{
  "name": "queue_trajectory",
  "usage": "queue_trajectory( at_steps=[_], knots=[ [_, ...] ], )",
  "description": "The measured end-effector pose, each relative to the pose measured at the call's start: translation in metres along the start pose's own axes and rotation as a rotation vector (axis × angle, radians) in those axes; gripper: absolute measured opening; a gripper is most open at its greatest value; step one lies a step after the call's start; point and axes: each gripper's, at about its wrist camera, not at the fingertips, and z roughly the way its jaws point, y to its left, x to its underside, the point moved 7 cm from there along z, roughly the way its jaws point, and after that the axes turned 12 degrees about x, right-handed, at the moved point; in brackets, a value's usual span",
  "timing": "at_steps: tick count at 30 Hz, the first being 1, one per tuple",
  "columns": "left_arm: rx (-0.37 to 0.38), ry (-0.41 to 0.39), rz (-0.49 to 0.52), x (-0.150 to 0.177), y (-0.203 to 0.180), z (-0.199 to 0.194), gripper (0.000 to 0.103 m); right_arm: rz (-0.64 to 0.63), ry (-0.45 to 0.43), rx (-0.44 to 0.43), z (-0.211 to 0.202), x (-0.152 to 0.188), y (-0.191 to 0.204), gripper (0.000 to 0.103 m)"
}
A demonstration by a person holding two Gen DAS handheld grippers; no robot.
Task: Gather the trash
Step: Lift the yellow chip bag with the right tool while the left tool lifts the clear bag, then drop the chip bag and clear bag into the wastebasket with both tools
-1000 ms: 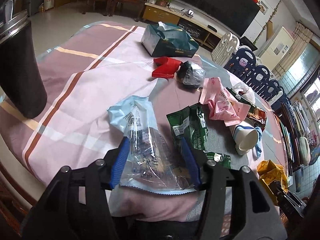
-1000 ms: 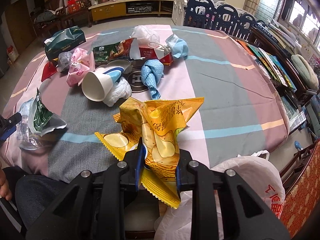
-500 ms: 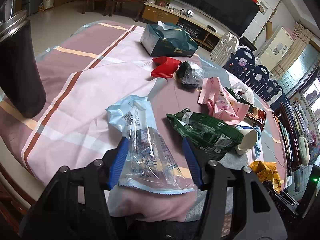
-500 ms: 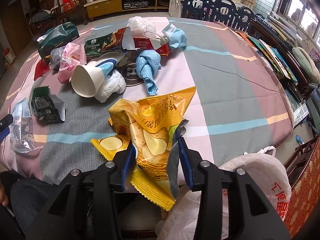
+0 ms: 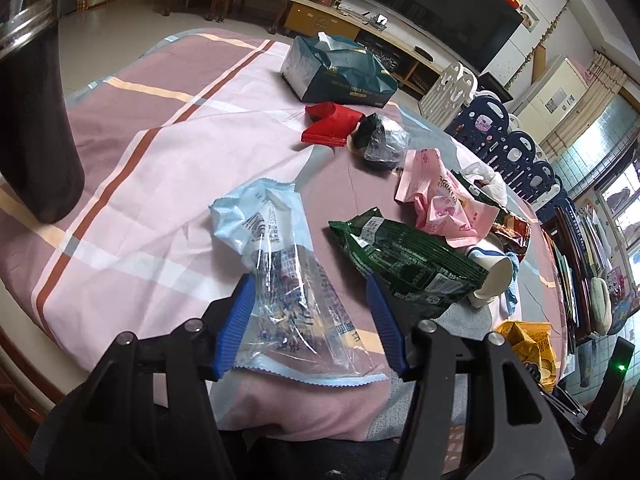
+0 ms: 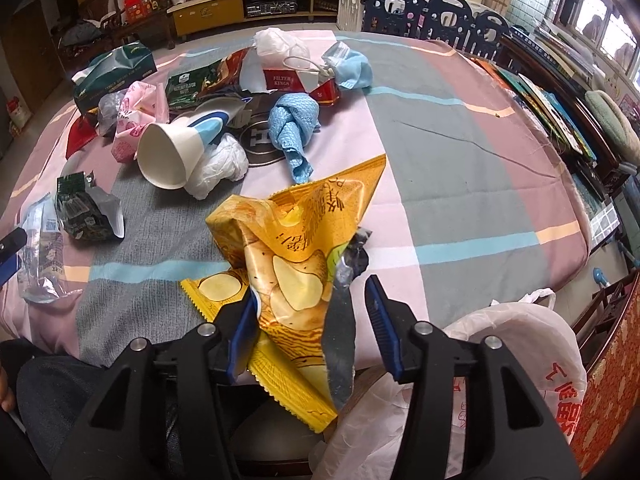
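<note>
My left gripper (image 5: 308,312) stands open at the near table edge. A clear, blue-edged wrapper (image 5: 280,264) lies flat on the cloth between its blue pads. Just right of it lies a dark green snack wrapper (image 5: 408,264). My right gripper (image 6: 310,292) is opening. A crumpled yellow chip bag (image 6: 296,240) sits between its jaws, leaning on the left pad, with the right pad clear of it. The bag's lower end hangs over the table edge beside a white plastic bag (image 6: 500,360).
More litter lies mid-table: a tipped paper cup (image 6: 168,156), a knotted blue cloth (image 6: 294,124), a pink wrapper (image 5: 440,196), a red pack (image 5: 328,124) and a green tissue pack (image 5: 340,72). A black tumbler (image 5: 32,120) stands far left.
The right jaws have spread off the yellow chip bag, which has loosened and sagged. The green wrapper tipped from upright by the left gripper's right finger to lying flat. The left gripper stayed put.
</note>
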Motion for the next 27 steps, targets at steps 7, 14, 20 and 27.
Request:
queue_trajectory(
  at_steps=[7, 14, 20, 27],
  knots=[
    [0.009, 0.068, 0.009, 0.008, 0.000, 0.013, 0.023, -0.063, -0.030, -0.032, -0.006, 0.003, 0.015, 0.017],
    [0.020, -0.022, 0.031, -0.003, -0.003, -0.004, 0.015, -0.030, -0.119, -0.064, -0.037, -0.011, 0.006, 0.017],
    [0.118, -0.149, 0.024, -0.022, -0.019, -0.044, 0.015, 0.004, -0.203, -0.080, -0.092, -0.022, -0.040, 0.016],
    [0.323, -0.104, 0.208, 0.000, -0.119, -0.074, 0.015, -0.004, -0.137, 0.016, -0.108, 0.031, -0.119, 0.017]
  ],
)
